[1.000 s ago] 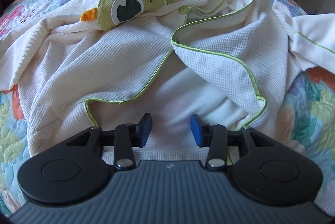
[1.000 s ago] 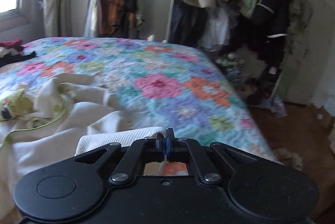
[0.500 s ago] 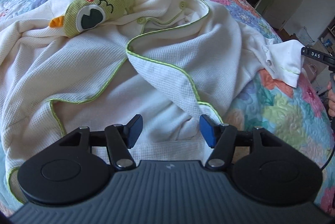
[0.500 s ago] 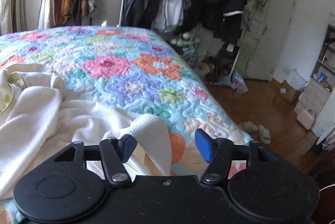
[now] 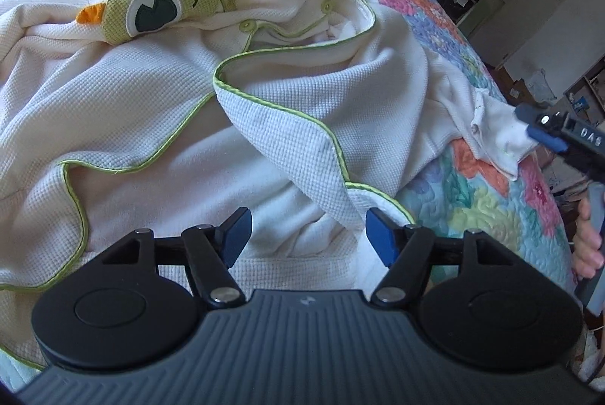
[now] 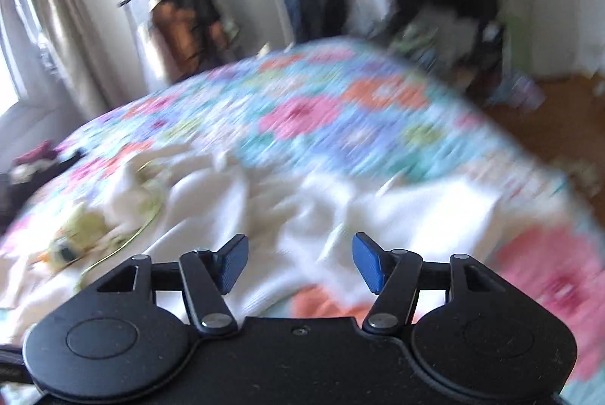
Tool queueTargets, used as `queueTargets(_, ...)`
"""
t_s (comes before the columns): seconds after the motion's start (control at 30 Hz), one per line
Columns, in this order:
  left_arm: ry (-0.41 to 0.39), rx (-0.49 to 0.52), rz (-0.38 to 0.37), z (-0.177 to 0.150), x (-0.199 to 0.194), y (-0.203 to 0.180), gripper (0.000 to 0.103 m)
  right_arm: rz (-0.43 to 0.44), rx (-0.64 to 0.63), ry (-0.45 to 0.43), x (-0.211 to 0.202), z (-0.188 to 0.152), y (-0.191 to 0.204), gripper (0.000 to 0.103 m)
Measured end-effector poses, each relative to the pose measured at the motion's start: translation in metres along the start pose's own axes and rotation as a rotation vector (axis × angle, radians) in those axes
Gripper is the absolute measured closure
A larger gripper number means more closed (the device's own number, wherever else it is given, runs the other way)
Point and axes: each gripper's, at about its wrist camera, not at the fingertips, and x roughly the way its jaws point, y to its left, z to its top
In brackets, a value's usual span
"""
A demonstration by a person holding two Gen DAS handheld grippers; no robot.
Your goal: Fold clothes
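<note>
1. Lying crumpled on the bed (image 5: 472,200): a cream robe (image 5: 159,102) with green piping, spread over the flowered quilt near the bed's edge, not yet folded.
2. Resting on the robe's far part: the hood (image 5: 159,8) with a green frog face, turned up, so the collar end points away from the left view.
3. Flipped over the middle: one front flap (image 5: 295,148), with its inner side showing; probably to be opened flat before any fold.
4. Left tongs (image 5: 306,235): jaws wide, nothing between the pads, hovering just over the robe's near hem, apart from the cloth; seemingly placed to choose a new grip on the hem or the flap.
5. Right tongs (image 6: 300,263): jaws wide and empty in their own view, which is blurred; below them the robe's white cloth at the bed's edge.
6. Seen from the left view: right tongs (image 5: 540,129) just beside the sleeve (image 5: 499,140), which hangs toward the bed's side; touching or not, impossible to tell.
7. Judged stage: early, still spreading; both tongs free, so as to take fresh corners.
</note>
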Motion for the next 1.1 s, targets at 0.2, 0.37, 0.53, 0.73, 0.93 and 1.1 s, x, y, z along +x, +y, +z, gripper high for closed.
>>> queueTargets(0.2, -0.051, 0.025, -0.034, 0.000, -0.015, -0.006, 0.040, 0.180, 0.170, 0.189, 0.052, -0.039, 0.004, 0.037)
queueTargets(0.37, -0.033, -0.097, -0.108, 0.002, -0.010, 0.011, 0.038, 0.182, 0.164, 0.198, 0.074, -0.051, 0.012, 0.037)
queueTargets(0.53, -0.093, -0.070, -0.036, 0.000, -0.026, 0.012, 0.040, 0.154, 0.012, 0.177, 0.087, -0.044, 0.029, 0.037)
queueTargets(0.73, -0.037, -0.090, -0.060, 0.012, -0.006, 0.010, 0.036, 0.129, -0.022, 0.099, 0.102, -0.040, 0.032, 0.041)
queueTargets(0.93, 0.004, -0.120, -0.011, 0.022, 0.039, 0.011, 0.075, 0.165, -0.125, 0.043, 0.088, -0.041, 0.039, 0.095)
queueTargets(1.1, -0.140, -0.080, 0.099, 0.023, 0.007, 0.015, 0.098, 0.144, -0.201, -0.017, 0.057, -0.033, 0.044, 0.098)
